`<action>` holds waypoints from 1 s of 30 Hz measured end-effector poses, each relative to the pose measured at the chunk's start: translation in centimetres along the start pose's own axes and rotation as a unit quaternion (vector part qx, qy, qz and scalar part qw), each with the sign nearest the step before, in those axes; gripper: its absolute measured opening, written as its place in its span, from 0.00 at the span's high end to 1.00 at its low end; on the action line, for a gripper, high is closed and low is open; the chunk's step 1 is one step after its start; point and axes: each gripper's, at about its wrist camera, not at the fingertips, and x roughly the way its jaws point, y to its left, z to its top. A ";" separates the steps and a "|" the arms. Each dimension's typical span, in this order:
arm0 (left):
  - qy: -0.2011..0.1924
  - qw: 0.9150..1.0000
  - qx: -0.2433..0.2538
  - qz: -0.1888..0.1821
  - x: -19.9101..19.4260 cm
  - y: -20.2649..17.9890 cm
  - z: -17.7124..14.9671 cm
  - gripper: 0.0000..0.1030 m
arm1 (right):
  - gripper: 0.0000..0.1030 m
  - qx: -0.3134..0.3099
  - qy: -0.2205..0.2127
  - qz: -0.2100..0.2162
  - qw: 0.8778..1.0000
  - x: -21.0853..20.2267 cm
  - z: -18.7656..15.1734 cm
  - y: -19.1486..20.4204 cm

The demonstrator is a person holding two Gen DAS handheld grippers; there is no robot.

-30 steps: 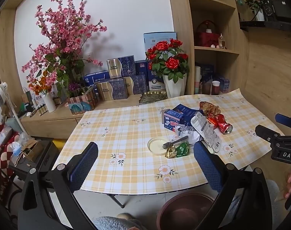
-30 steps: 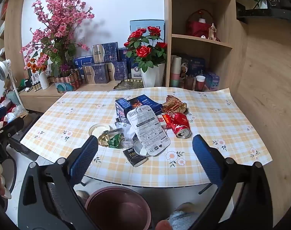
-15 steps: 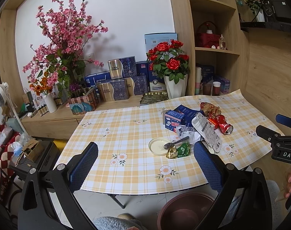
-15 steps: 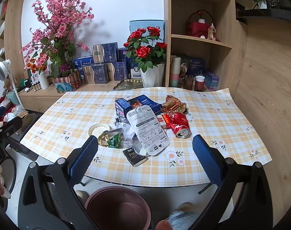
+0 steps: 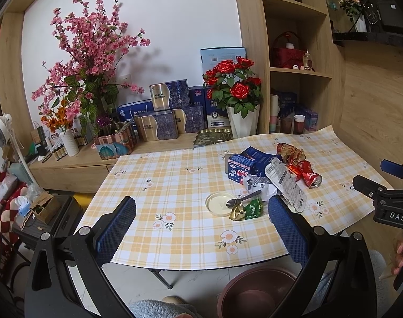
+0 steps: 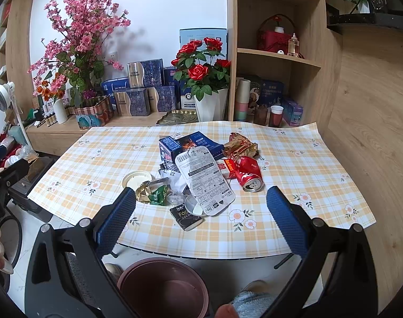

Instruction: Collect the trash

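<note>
I am holding both hand-held grippers, left [image 5: 201,222] and right [image 6: 201,212], spread wide and empty; trash [image 6: 198,175] is lying mid-frame on the surface [image 6: 294,164]. The can [image 6: 248,172] looks light and stiff: I'd pinch its sides.

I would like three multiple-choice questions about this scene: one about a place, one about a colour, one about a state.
1. Where is the bin?
A. on the table
B. on the floor below the table's near edge
C. on a shelf

2. What colour is the crushed can?
A. red
B. green
C. silver

3. How are the right tongs?
A. shut on the can
B. shut on a wrapper
C. open, holding nothing

Answers: 1 B, it stands under the tablecloth's edge; 2 A, its body is red; 3 C, the pads are wide apart.
</note>
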 end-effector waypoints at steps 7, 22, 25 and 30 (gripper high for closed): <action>0.000 1.000 0.000 0.001 -0.2 0.0 0.2 0.05 | 0.06 0.000 0.000 0.000 1.000 -0.1 0.1 0.0; -0.002 1.000 0.000 0.001 -0.2 -0.1 0.3 0.05 | 0.06 -0.001 -0.001 -0.001 1.000 -0.2 0.2 0.1; -0.002 1.000 0.000 0.001 -0.2 -0.1 0.3 0.05 | 0.06 -0.001 -0.001 0.000 1.000 -0.2 0.2 0.1; -0.002 1.000 0.000 0.000 -0.2 -0.1 0.2 0.05 | 0.06 -0.001 -0.001 -0.001 1.000 -0.1 0.2 0.2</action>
